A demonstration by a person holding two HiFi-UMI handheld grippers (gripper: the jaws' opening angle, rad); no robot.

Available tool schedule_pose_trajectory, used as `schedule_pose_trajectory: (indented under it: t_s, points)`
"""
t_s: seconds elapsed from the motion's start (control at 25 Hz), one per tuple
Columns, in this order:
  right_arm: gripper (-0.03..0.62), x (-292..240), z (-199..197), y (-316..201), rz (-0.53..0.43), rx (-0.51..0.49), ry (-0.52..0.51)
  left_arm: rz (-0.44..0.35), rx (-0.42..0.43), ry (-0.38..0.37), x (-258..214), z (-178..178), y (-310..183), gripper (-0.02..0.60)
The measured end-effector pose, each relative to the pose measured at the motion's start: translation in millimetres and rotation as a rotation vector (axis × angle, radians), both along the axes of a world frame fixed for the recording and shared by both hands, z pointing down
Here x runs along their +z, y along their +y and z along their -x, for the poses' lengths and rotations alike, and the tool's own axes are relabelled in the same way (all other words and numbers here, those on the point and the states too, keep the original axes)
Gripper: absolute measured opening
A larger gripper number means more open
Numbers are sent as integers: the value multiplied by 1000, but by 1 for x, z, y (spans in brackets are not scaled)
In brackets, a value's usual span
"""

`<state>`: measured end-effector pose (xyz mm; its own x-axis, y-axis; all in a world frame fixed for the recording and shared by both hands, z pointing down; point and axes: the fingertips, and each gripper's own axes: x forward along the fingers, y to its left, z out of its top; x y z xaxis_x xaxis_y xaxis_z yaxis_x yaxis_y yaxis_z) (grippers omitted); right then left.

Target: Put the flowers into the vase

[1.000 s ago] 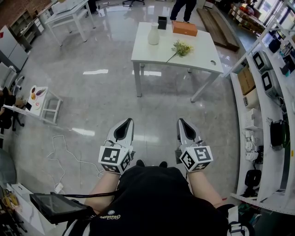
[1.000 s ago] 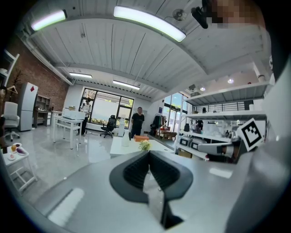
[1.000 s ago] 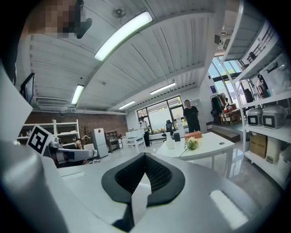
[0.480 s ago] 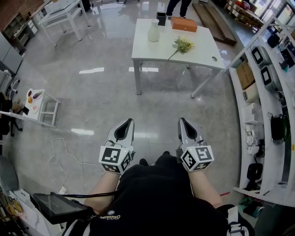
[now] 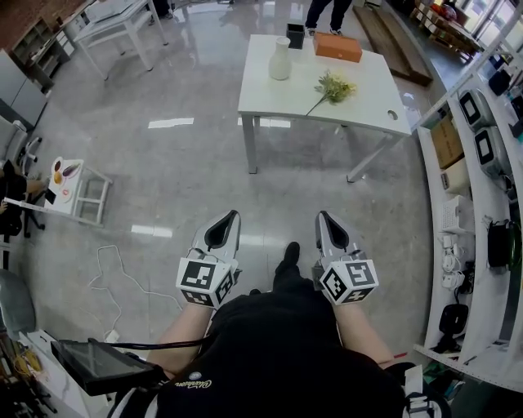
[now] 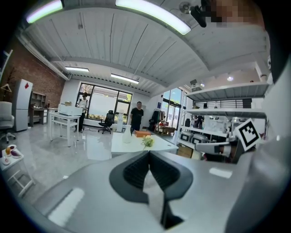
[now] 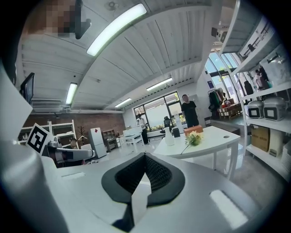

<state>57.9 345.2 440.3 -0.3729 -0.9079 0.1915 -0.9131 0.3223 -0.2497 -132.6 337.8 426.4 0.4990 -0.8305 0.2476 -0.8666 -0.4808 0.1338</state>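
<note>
We hold the left gripper point(image 5: 230, 215) and the right gripper point(image 5: 321, 215) side by side in front of our body, both pointing ahead over the glossy floor point(image 5: 180, 171). In each gripper view the two dark ribbed pads meet at the tip: both pairs of jaws are closed together, with nothing between them. One of our shoes point(image 5: 288, 256) shows between the two grippers.

Well ahead of both grippers stands the white table point(image 5: 274, 96), with open floor between it and us. The flowers point(image 5: 333, 86), a small yellow-green bunch, lie flat on the tabletop, well apart from either gripper. They are more in line with the right gripper than with the left, and the stem runs toward the near edge. The white vase point(image 5: 280, 59) stands upright on the same table, to the left of the flowers and not touching them. Behind the vase sit a black container point(image 5: 295, 35) and an orange box point(image 5: 337, 47), near the far edge. A person point(image 5: 327, 10) stands just beyond the table. Shelves point(image 5: 478, 155) with appliances run along our right, and a small white stand point(image 5: 80, 181) is off to our left.
</note>
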Motion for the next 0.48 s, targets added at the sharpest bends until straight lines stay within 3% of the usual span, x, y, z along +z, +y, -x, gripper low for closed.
schedule_pose_trajectory:
  t_s: [0.24,0.48]
  points:
    - [0,-13,-16,-71,-32,-55,5,-4,-36,-16,-4,-21,-64,8]
    - [0,-12,-60,-141,-15,-86,-2,1,-71,-13,-9,-63,-135,8]
